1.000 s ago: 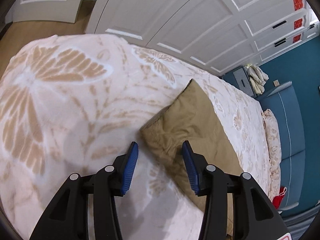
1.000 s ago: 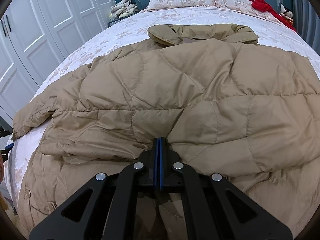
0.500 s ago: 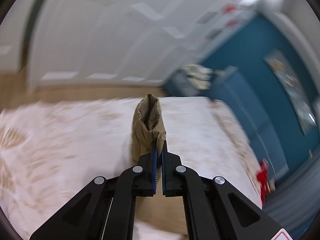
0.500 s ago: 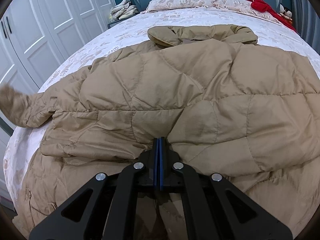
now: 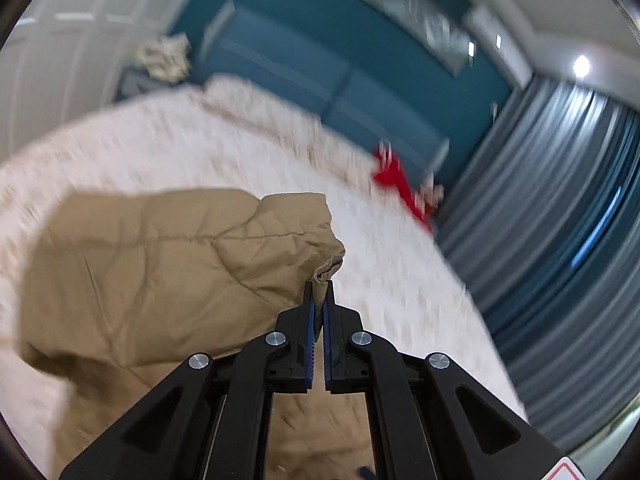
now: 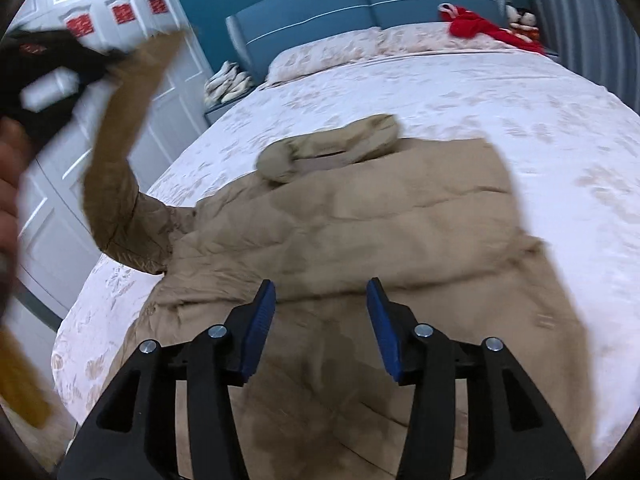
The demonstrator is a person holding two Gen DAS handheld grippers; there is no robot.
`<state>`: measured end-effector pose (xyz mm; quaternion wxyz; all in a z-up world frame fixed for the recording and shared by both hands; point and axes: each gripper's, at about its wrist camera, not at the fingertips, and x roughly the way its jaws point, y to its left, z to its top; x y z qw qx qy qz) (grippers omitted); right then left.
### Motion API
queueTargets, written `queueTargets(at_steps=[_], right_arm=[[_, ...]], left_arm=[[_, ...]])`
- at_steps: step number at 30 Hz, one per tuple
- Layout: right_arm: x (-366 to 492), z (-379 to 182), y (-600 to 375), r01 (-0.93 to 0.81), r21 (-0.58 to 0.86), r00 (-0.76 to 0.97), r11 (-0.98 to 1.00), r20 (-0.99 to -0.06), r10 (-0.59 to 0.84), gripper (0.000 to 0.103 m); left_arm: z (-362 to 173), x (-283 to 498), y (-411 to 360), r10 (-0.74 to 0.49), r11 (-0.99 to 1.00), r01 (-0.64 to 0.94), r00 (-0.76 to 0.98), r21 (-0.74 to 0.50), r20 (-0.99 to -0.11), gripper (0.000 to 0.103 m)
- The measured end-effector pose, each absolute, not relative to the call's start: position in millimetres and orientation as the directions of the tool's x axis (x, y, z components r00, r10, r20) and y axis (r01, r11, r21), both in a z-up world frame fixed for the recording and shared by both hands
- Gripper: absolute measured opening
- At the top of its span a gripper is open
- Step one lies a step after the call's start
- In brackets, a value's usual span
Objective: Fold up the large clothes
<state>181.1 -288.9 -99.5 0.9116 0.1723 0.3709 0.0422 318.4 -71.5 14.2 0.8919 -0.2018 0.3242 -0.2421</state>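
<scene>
One tan quilted coat [image 6: 360, 232] lies on the bed [image 6: 520, 120]; the left tongs [image 5: 319, 292] clamp its raised sleeve cuff [image 5: 328, 270], while the right tongs [image 6: 320, 300], just opened, hover empty above the coat.

Left gripper [image 5: 319, 294]: black plastic linkage arms, triangular cut-outs in outer links, round silver screw heads at pivots, blue ribbed pads on inner faces of fingers [image 5: 308, 320]. Corner of white label with red edge showed at lower right of its frame (text unreadable). Right gripper [image 6: 321, 300]: same black build, same silver pivot screws, blue pads [image 6: 260, 328]. Person's hand [image 6: 8, 184] showed at left edge of right wrist view, blurred; no sleeve discernible.
</scene>
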Motion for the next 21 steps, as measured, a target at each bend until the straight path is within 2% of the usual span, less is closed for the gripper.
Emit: queueTargets(at_steps=[5, 10, 13, 15, 16, 18, 21], right_arm=[[153.2, -101.0, -331.1, 0.12, 0.352, 0.706, 0.928, -0.688, 0.17, 0.051], [143.7, -109.3, -358.6, 0.182, 0.392, 0.709, 0.902, -0.688, 0.156, 0.051], [144.0, -118.4, -368.7, 0.21, 0.401, 0.702, 0.892, -0.697, 0.148, 0.051], [146.1, -121.1, -373.6, 0.219, 0.436, 0.702, 0.873, -0.692, 0.17, 0.051], [148.4, -120.7, -376.5, 0.221, 0.451, 0.704, 0.865, -0.688, 0.178, 0.055], [156.2, -120.0, -380.6, 0.232, 0.478, 0.713, 0.847, -0.676, 0.186, 0.059], [177.7, -116.2, -373.3, 0.201, 0.488, 0.716, 0.849, -0.665, 0.213, 0.064]], left_arm=[[-71.3, 313.5, -149.5, -0.549, 0.831, 0.275, 0.547, -0.484, -0.632, 0.001], [-131.1, 303.6, -177.8, -0.556, 0.828, 0.229, 0.453, -0.512, -0.697, 0.001], [-151.3, 292.1, -189.3, -0.566, 0.821, 0.223, 0.437, -0.525, -0.699, 0.002], [-153.8, 290.0, -182.5, -0.593, 0.797, 0.204, 0.444, -0.568, -0.672, 0.009], [-153.8, 291.7, -176.9, -0.616, 0.777, 0.197, 0.433, -0.598, -0.658, 0.012], [-153.7, 289.8, -158.6, -0.653, 0.737, 0.167, 0.429, -0.655, -0.625, 0.026], [-140.9, 286.2, -118.5, -0.677, 0.694, 0.14, 0.46, -0.707, -0.574, 0.041]])
